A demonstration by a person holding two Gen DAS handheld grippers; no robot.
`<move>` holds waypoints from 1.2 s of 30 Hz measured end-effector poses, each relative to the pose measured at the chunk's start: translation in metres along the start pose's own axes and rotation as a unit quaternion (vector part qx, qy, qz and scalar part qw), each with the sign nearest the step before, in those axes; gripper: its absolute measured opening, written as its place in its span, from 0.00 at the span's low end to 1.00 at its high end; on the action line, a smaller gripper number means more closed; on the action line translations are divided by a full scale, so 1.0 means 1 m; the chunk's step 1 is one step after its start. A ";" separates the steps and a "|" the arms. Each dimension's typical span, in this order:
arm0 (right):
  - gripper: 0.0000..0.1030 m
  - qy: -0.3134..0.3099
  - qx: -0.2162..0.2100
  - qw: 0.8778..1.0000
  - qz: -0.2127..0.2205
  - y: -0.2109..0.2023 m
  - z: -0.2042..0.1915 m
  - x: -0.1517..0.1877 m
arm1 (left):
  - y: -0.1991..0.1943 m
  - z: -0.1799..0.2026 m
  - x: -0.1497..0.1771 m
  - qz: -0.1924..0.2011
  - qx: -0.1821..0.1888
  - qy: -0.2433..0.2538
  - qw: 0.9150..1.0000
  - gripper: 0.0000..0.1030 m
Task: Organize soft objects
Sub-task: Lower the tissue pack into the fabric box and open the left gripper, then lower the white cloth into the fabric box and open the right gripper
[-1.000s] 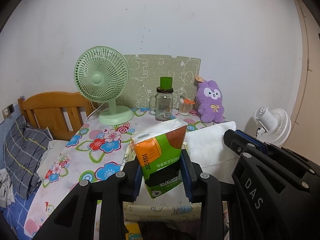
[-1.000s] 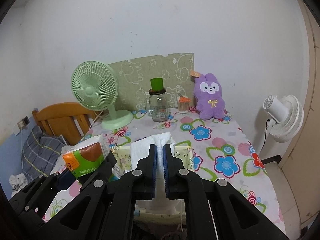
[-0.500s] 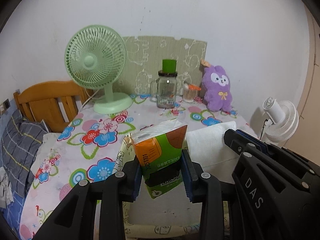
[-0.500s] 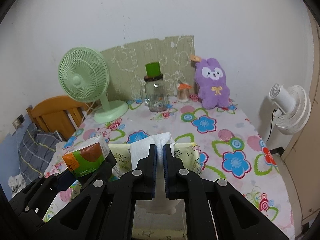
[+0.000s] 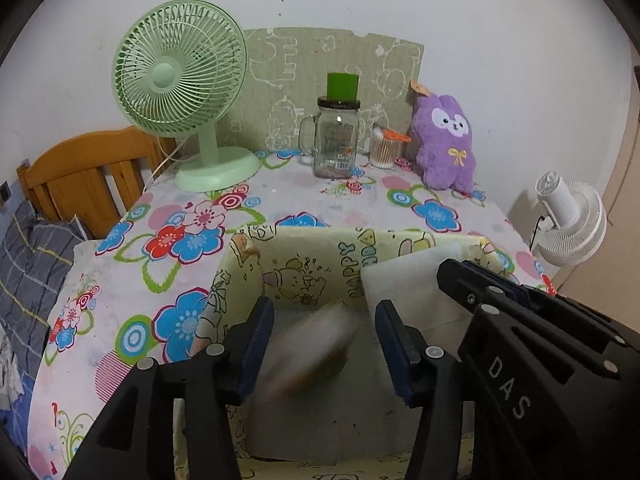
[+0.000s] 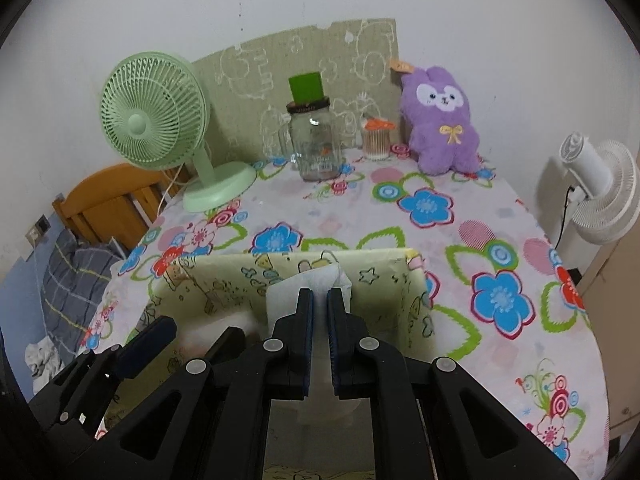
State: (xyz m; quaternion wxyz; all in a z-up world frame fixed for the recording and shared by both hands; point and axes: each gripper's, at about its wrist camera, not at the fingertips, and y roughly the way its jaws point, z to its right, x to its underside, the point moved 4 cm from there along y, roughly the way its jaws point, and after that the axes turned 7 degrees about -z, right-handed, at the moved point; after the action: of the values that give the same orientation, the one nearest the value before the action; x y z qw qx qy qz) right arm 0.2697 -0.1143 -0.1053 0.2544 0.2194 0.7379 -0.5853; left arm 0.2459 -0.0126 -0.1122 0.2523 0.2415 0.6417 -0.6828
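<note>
- The left gripper (image 5: 324, 344) has just been opening its jaws; the tissue pack (image 5: 316, 352), a blur between them, no longer touches the pads and seems to be dropping.
- The right gripper (image 6: 320, 320) is closed on a white soft sheet (image 6: 304, 284), which stands up from its jaws over the box.
- Both hang over the yellow cartoon fabric box (image 5: 344, 248), probably so that soft things fall straight inside.
- Inside the box I see the blurred pack and the white sheet; its floor looks pale.
- The purple plush rabbit (image 6: 440, 124) sits apart at the wall, not yet stored.
</note>
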 end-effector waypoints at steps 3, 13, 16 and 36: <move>0.11 0.000 0.006 1.000 -0.007 0.004 0.002 0.002 | 0.002 0.001 0.002 -0.004 -0.002 0.005 1.000 0.64; 0.20 -0.016 0.016 1.000 -0.013 0.003 0.001 0.006 | -0.001 0.001 0.006 -0.005 0.005 0.004 1.000 0.81; 0.54 -0.021 0.015 1.000 -0.006 -0.003 -0.001 0.007 | -0.006 0.001 0.006 0.000 0.010 0.002 1.000 0.86; 0.93 -0.044 0.047 0.996 0.062 -0.063 -0.010 0.009 | -0.054 0.006 0.010 0.040 0.023 0.001 0.999 1.00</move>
State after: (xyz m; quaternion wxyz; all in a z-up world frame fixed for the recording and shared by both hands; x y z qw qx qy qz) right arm 0.2222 -0.1177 -0.0618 0.3119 0.2503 0.6826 -0.6117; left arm 0.2032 -0.0162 -0.0772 0.2730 0.2737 0.6162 -0.6862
